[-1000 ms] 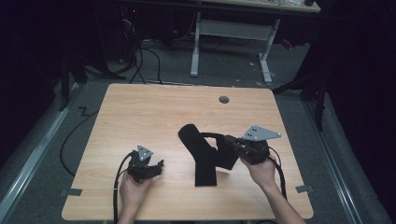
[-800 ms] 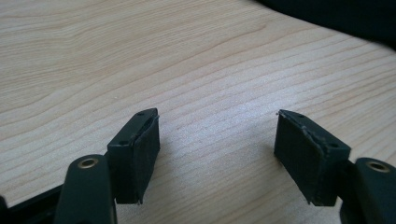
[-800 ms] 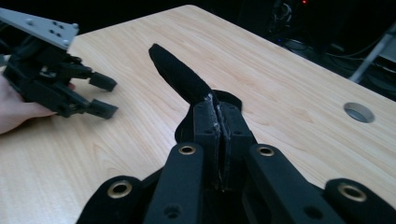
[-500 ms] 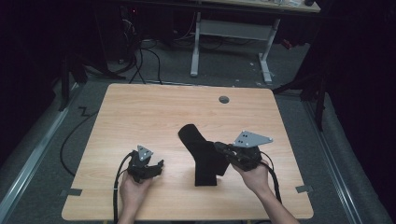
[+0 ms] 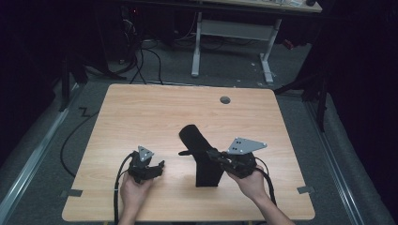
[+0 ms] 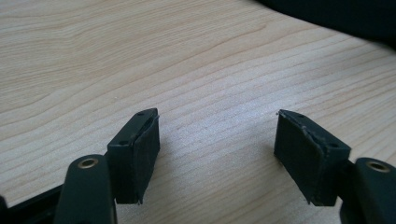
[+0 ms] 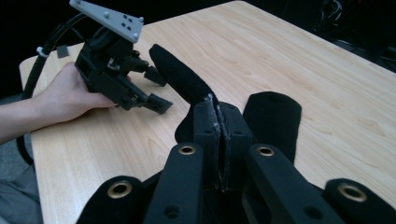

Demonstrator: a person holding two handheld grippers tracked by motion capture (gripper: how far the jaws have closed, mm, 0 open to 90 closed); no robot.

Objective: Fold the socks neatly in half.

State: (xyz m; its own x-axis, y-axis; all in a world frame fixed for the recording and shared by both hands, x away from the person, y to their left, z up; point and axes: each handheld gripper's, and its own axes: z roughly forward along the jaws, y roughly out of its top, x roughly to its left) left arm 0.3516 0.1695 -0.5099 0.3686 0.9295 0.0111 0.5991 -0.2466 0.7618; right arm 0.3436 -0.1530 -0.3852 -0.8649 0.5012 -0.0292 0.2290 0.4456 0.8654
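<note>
Light wood made up the surface (image 5: 141,117), and a dark room with cables and grey desk legs was seen behind it. One small round hole (image 5: 225,100) was seen near the far edge of the wood.

A long black sock (image 5: 199,150) was laid flat near the middle of the surface, a bit toward the person's right. Its far end was rounded. Its near end was wider and was reached by the right claw (image 5: 212,153). A small flap of the sock was seen sticking out to the left side.

The right claw was held in the person's right hand (image 5: 253,183), at the near right part of the surface. In the right gripper view, its two black jaws were pressed together, and a thin bit of the sock's cloth was pinched between them. One part of the sock was lifted up past the jaw tips, and another part was left lying flat just beside them.

The left claw (image 6: 217,140) was held in the person's left hand (image 5: 133,190), near the front left of the surface, well apart from the sock. Its jaws were spread wide apart, and bare wood was seen between them. Nothing was held by it.
</note>
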